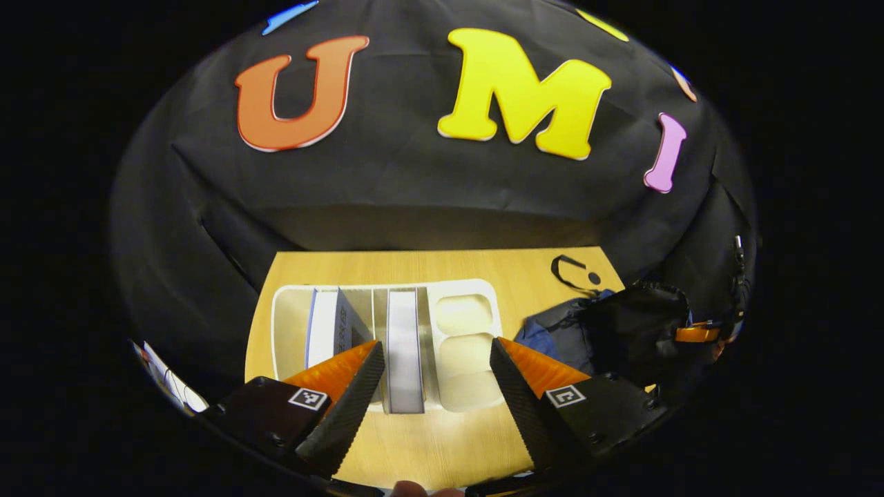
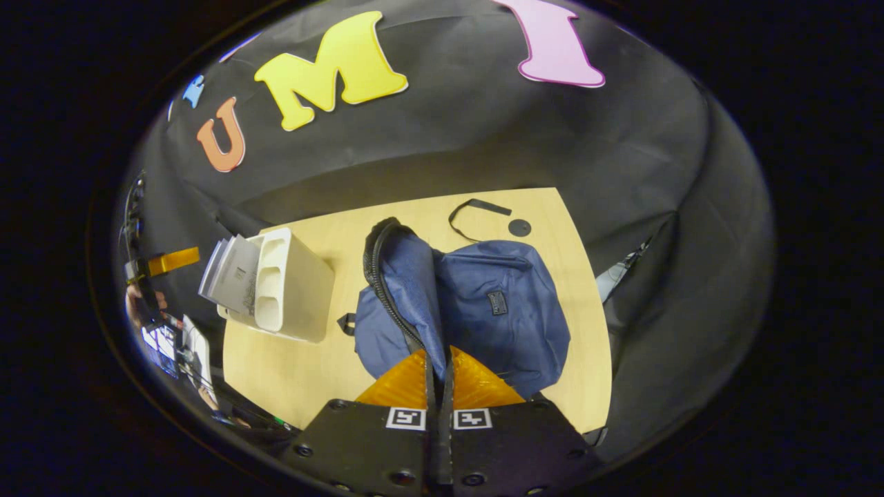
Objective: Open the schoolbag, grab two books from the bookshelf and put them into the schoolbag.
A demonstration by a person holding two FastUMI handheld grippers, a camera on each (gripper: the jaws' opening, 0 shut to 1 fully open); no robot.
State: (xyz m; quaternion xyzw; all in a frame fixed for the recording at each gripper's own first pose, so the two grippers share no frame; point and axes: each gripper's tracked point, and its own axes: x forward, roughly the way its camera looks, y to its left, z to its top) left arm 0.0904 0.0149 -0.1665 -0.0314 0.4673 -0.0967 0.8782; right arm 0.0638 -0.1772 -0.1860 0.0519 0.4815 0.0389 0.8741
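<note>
Left tongs (image 1: 436, 359) spread wide at the bottom of the left gripper view, gripping nothing, poised over the cream plastic bookshelf rack (image 1: 464, 314) at frame centre on the pale wooden worktop (image 1: 442, 266). Upright in its slots: a white book with a blue spine (image 1: 319, 324), a grey-covered book (image 1: 349, 321) leaning beside it, and a grey-edged book (image 1: 404, 348) between the fingers. Cover printing too small to read.

Right tongs (image 2: 438, 373) at bottom centre of the right gripper view, pinched closed on the black-edged flap (image 2: 397, 276) of the navy fabric schoolbag (image 2: 504, 304), lifted at mid-frame. Small dark label patch (image 2: 496, 302) on the bag front, wording possibly a brand but illegible. Black strap (image 2: 476, 207) lying loose on the worktop at upper centre.
</note>
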